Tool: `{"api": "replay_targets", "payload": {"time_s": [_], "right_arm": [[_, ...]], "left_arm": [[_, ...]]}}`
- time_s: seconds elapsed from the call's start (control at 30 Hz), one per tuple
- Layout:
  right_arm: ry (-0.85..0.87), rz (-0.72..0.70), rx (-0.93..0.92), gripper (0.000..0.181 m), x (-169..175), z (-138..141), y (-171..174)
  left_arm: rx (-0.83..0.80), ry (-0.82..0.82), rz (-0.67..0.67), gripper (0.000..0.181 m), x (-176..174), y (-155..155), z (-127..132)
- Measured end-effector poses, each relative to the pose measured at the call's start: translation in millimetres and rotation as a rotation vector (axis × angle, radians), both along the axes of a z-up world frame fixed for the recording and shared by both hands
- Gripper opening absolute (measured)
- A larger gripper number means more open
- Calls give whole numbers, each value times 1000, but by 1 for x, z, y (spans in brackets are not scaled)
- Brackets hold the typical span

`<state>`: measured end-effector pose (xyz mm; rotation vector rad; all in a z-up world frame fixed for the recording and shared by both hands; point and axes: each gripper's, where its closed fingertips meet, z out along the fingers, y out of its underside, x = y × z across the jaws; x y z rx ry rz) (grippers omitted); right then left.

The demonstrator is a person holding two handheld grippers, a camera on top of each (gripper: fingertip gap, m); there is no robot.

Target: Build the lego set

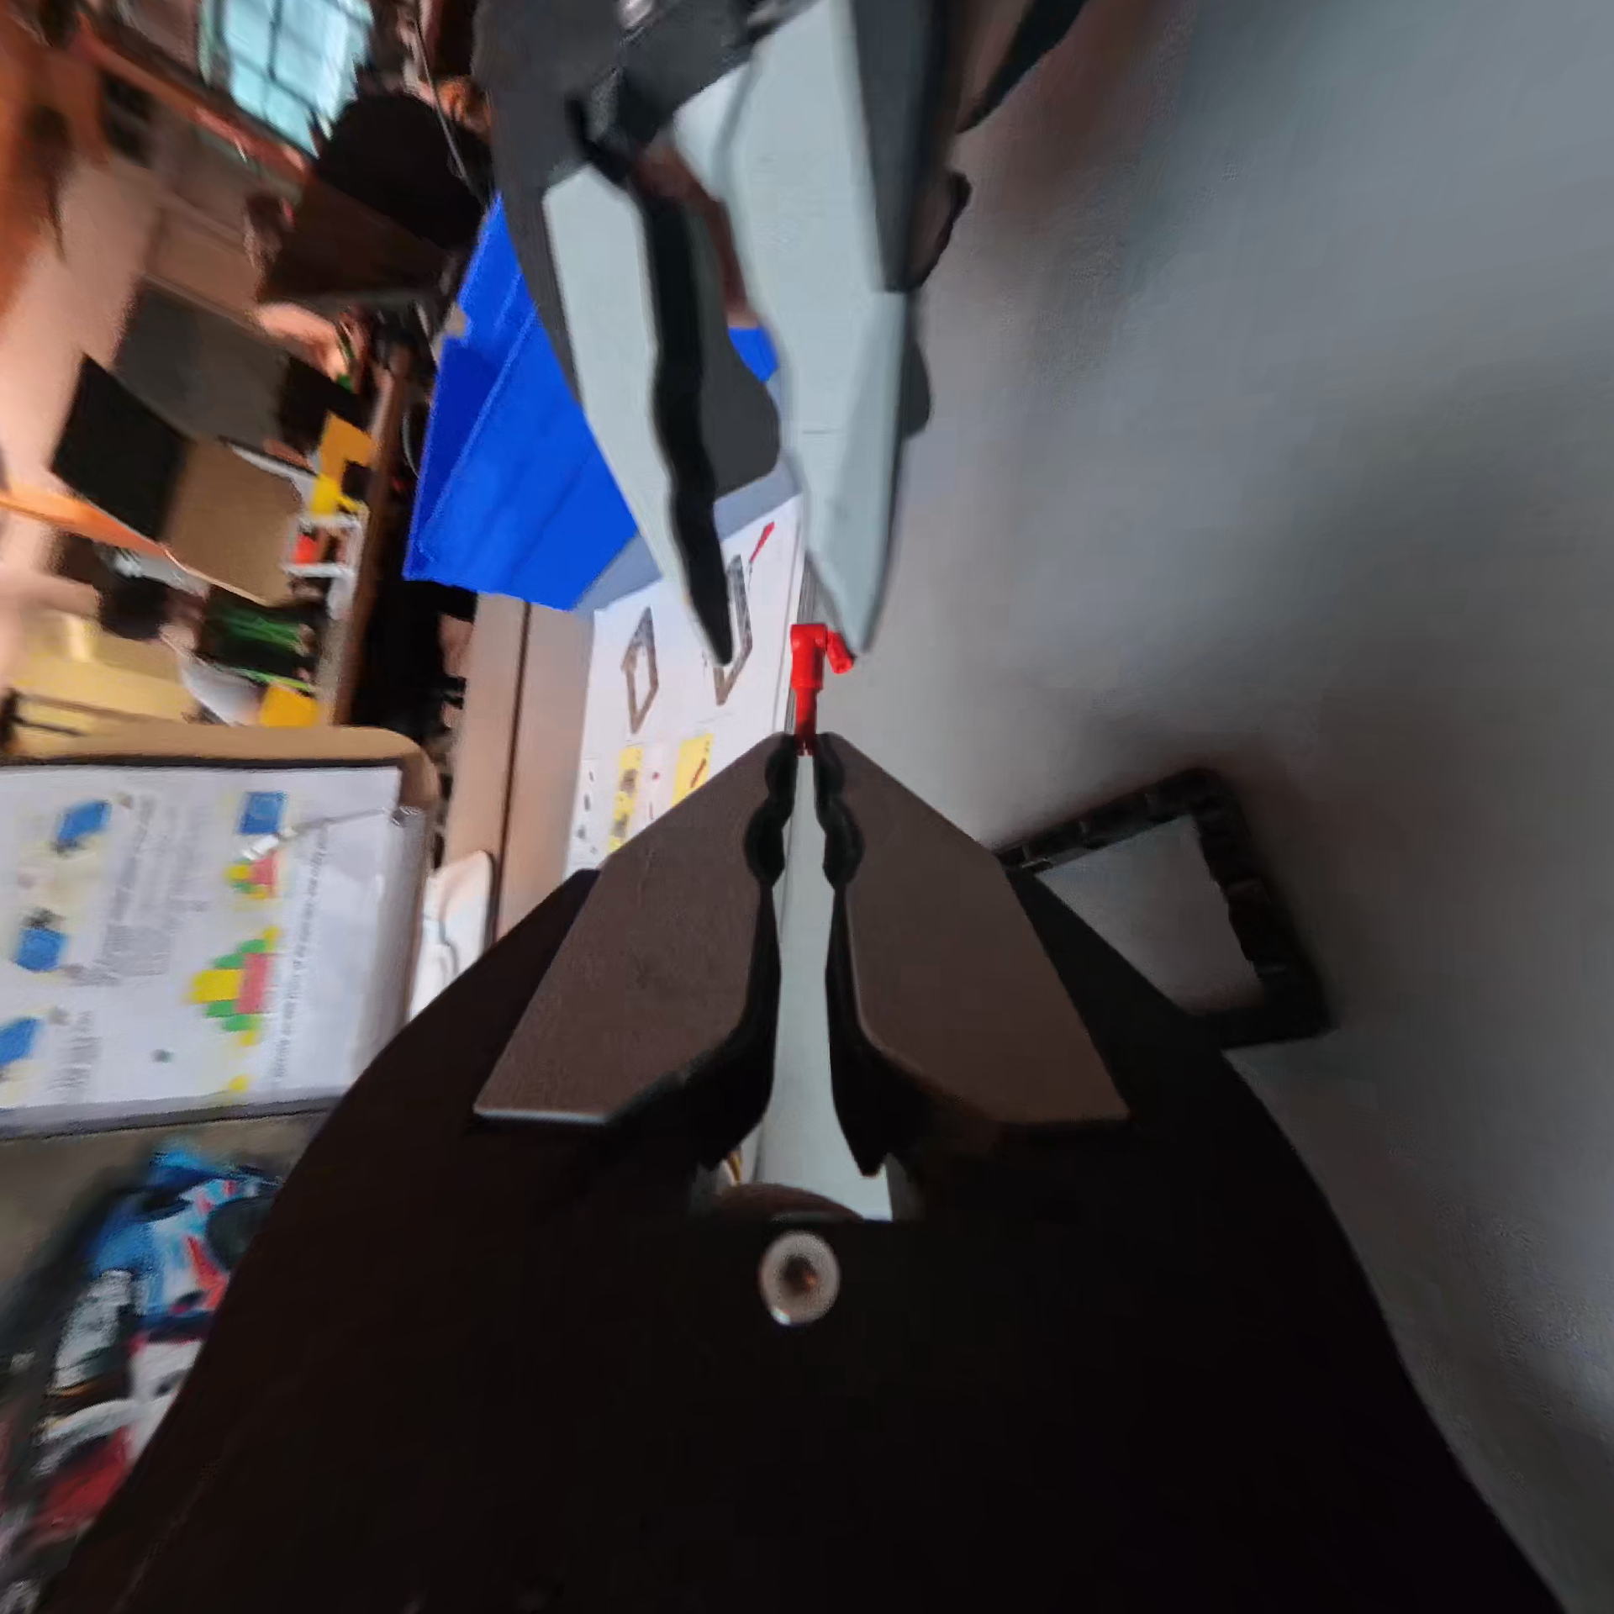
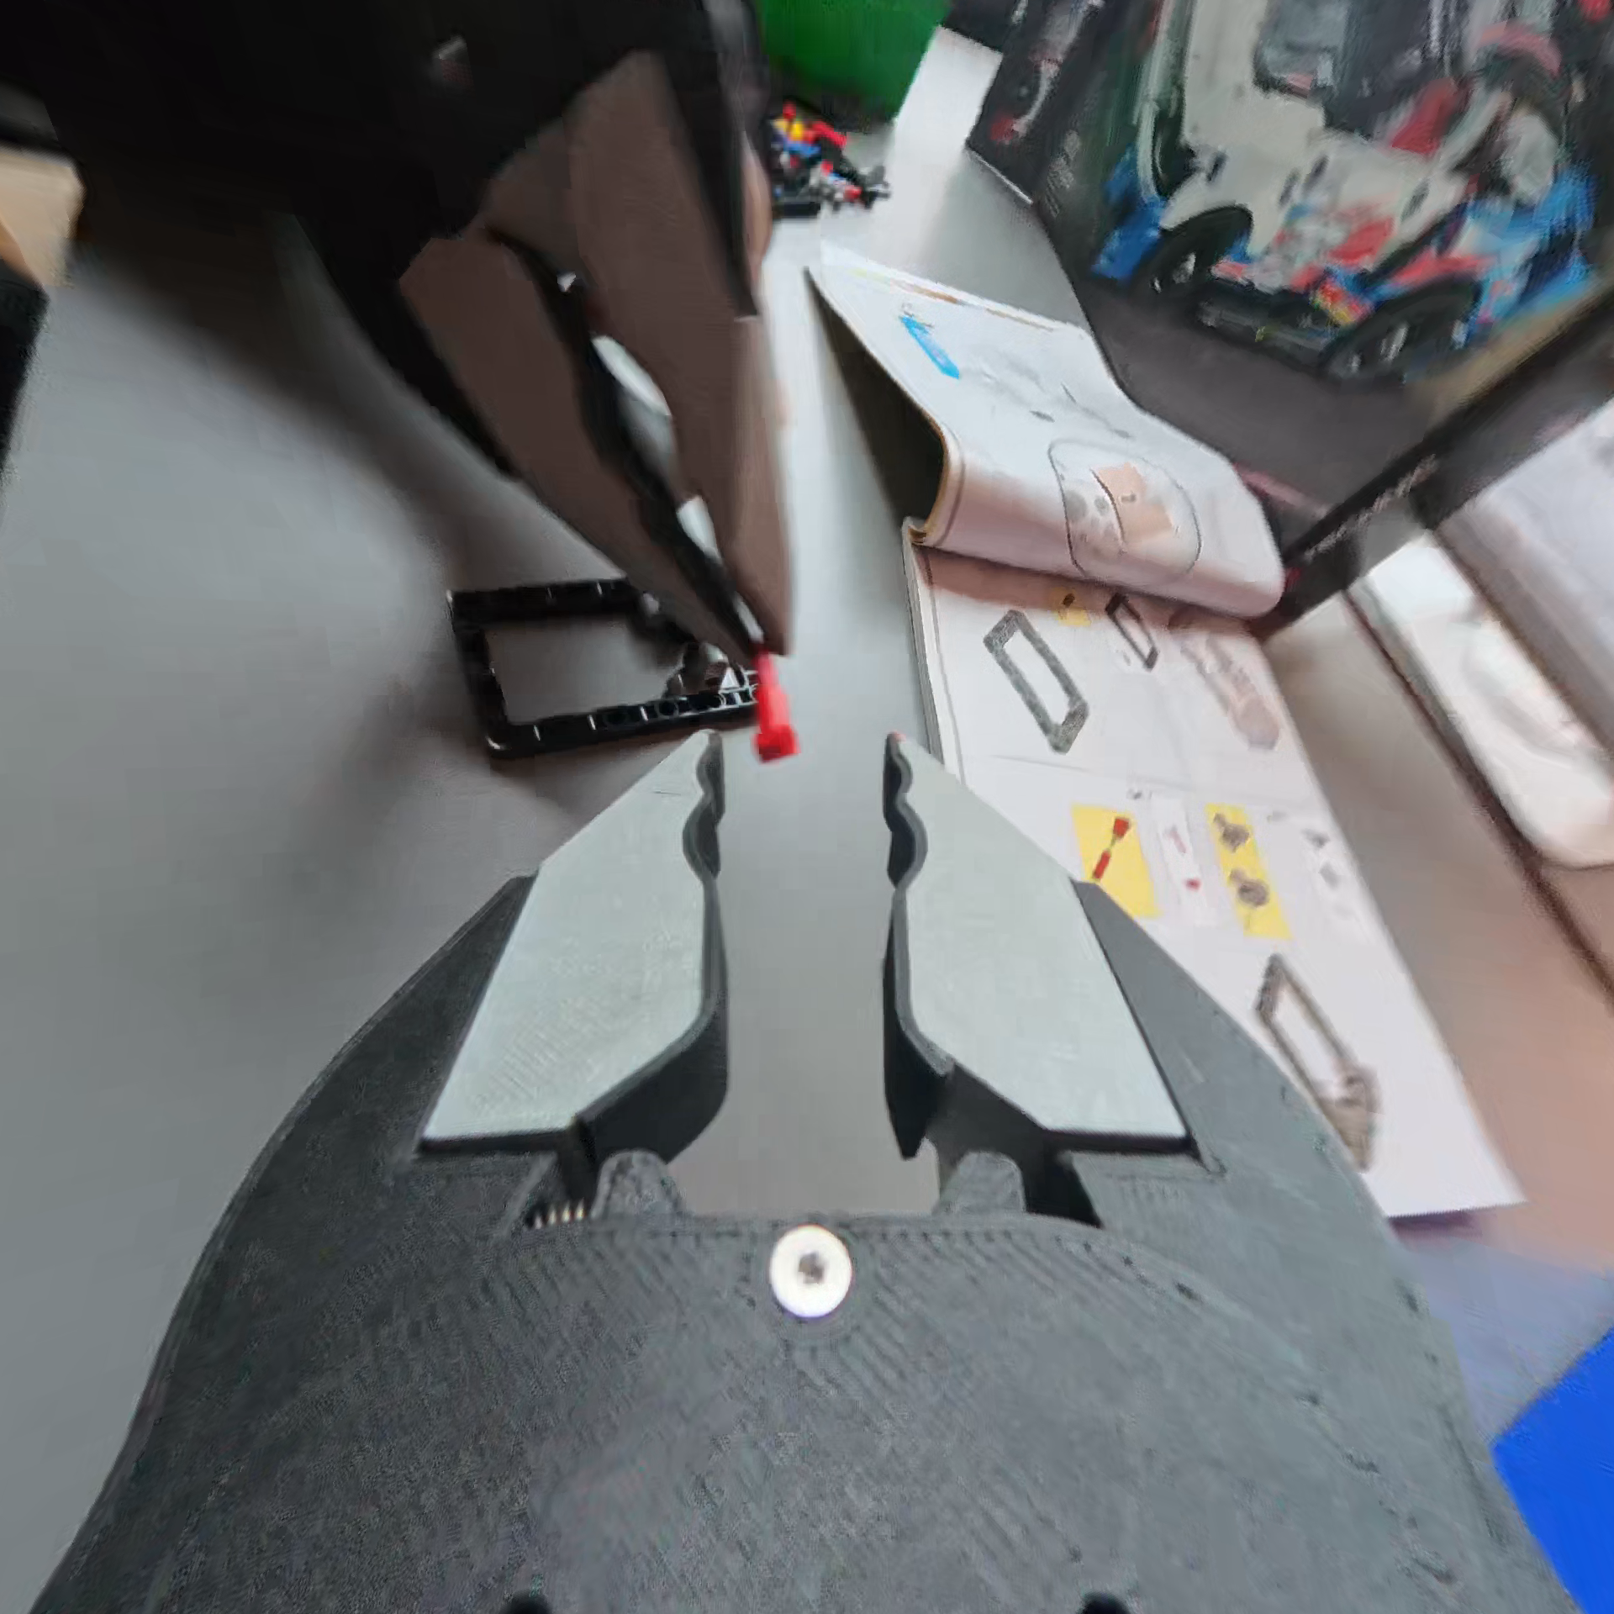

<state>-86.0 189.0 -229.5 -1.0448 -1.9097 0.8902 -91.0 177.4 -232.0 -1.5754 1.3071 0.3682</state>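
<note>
My left gripper (image 1: 805,744), with brown pads, is shut on one end of a small red pin piece (image 1: 809,672) and holds it in the air above the grey table. The pin's free end points at my right gripper (image 2: 803,751), which has grey pads and is open, its tips on either side of the red pin (image 2: 773,712) without touching it. In the right wrist view the left gripper (image 2: 758,644) comes in from the upper left. A black rectangular lego frame (image 2: 603,729) lies flat on the table behind it, and also shows in the left wrist view (image 1: 1258,987).
An open instruction booklet (image 2: 1162,873) lies to the right of the grippers. The lego set's box (image 2: 1397,175) stands behind it. A pile of loose pieces (image 2: 821,170) and a green bin (image 2: 838,44) are at the far end. A blue bin (image 1: 506,454) stands near the booklet. My two grippers' fingertips are within a few centimetres of each other.
</note>
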Motion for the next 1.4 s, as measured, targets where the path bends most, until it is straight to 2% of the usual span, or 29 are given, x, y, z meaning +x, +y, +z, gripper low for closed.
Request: {"api": "replay_targets", "payload": {"time_s": [0.1,0.17,0.23,0.37,0.6,0.67,0.73,0.8,0.9,1.0,1.13,1.33,1.4], "right_arm": [[-19,37,-305,27,3,13,-2],[-66,106,-413,22,5,13,-12],[-91,124,-420,21,5,9,-17],[-82,88,-372,6,-1,6,-12],[-66,133,-396,5,1,12,-15],[-70,149,-339,4,3,8,-15],[-118,146,-210,5,4,-9,-9],[-160,167,-105,5,4,-23,-5],[-232,205,-23,5,-2,-39,-8],[-278,234,18,5,-7,-51,-13],[-284,238,38,5,-11,-55,-13],[-266,260,15,4,-10,-51,-15],[-257,264,15,5,-9,-51,-15]], "left_arm": [[166,122,-12,3,1,-3,7],[233,183,-2,3,0,-2,8],[255,202,7,3,-2,-1,9],[289,215,22,3,-4,-1,13],[329,223,13,3,-1,-2,17],[244,133,5,4,0,-6,12],[56,-9,70,30,-11,-8,6],[-185,-139,145,44,-28,-13,-5],[-435,-306,180,44,-38,-18,-12],[-654,-296,197,52,-40,-22,-37],[-712,-246,206,50,-43,-17,-60],[-749,-319,160,35,-32,-15,-61],[-740,-335,162,38,-32,-13,-61]]}}
